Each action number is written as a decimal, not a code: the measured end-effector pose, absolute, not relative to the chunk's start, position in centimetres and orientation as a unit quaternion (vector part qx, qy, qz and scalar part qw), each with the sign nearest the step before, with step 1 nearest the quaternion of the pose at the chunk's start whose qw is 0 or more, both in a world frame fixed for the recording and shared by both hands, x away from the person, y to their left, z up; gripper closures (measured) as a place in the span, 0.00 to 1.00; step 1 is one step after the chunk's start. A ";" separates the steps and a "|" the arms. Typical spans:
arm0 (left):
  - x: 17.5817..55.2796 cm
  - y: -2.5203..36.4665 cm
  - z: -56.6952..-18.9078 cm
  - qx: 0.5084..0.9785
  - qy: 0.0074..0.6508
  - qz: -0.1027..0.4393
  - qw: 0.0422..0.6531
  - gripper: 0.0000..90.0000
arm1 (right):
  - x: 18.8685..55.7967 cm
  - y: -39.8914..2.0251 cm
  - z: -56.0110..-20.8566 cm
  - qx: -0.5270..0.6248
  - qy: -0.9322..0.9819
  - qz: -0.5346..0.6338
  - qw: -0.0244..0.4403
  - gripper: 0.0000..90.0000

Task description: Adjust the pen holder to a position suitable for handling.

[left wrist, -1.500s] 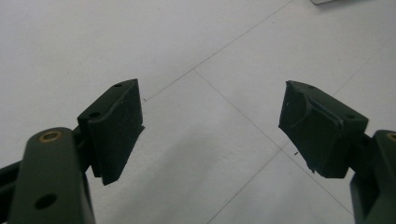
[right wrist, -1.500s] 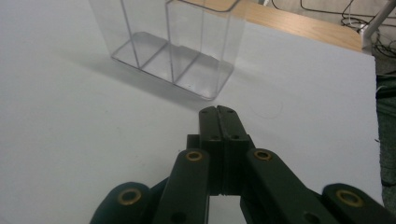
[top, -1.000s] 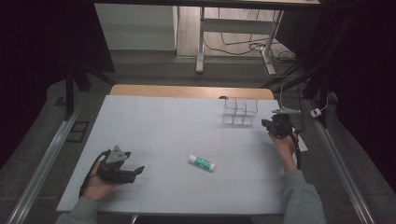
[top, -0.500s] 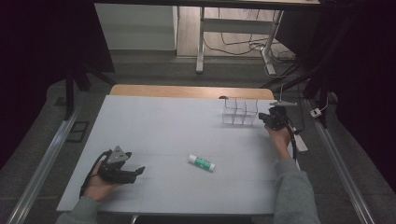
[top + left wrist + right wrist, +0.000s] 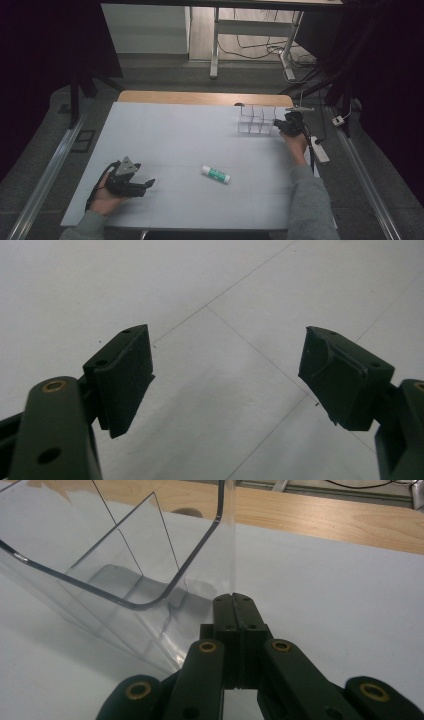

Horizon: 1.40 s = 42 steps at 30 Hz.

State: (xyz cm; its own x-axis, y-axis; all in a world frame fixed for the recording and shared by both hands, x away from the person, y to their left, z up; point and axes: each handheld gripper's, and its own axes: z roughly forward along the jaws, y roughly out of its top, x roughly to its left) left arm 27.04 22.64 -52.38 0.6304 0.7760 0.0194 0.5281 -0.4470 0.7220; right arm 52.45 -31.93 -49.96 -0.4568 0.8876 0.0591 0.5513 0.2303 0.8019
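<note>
My left gripper [image 5: 149, 185] holds its jaws spread over bare table, well left of the clear plastic divided organiser box [image 5: 256, 120]. My right gripper [image 5: 233, 600], jaws pressed together, touches the box's right corner.

1. In the right gripper view the clear organizer [image 5: 115, 565] runs off the top and left edges.
2. The glue stick's [image 5: 216, 174] label print is too small to read.
3. In the high view the table's [image 5: 175, 135] near edge is partly covered by both sleeves.
</note>
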 end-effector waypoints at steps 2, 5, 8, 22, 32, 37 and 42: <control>27.1 22.7 -52.4 0.833 0.391 0.177 0.349 0.24 | 52.6 -32.1 -50.1 0.468 0.758 0.402 0.210 0.99; 27.1 22.7 -52.4 0.834 0.391 0.177 0.347 0.24 | 52.7 -32.3 -50.1 0.465 0.757 0.409 0.209 0.99; 27.1 22.7 -52.4 0.833 0.392 0.177 0.347 0.24 | 52.7 -32.2 -50.1 0.463 0.758 0.408 0.211 0.99; 27.2 22.7 -52.5 0.834 0.394 0.177 0.344 0.24 | 52.7 -30.7 -49.8 0.442 0.770 0.409 0.211 0.99; 27.2 22.7 -52.5 0.834 0.392 0.178 0.345 0.24 | 52.4 -28.7 -49.9 0.430 0.779 0.408 0.205 0.99; 27.1 22.8 -52.4 0.834 0.392 0.178 0.346 0.24 | 52.4 -27.7 -50.0 0.425 0.780 0.414 0.201 0.99; 27.2 22.7 -52.4 0.833 0.392 0.176 0.348 0.24 | 52.4 -26.8 -50.1 0.421 0.781 0.417 0.196 0.99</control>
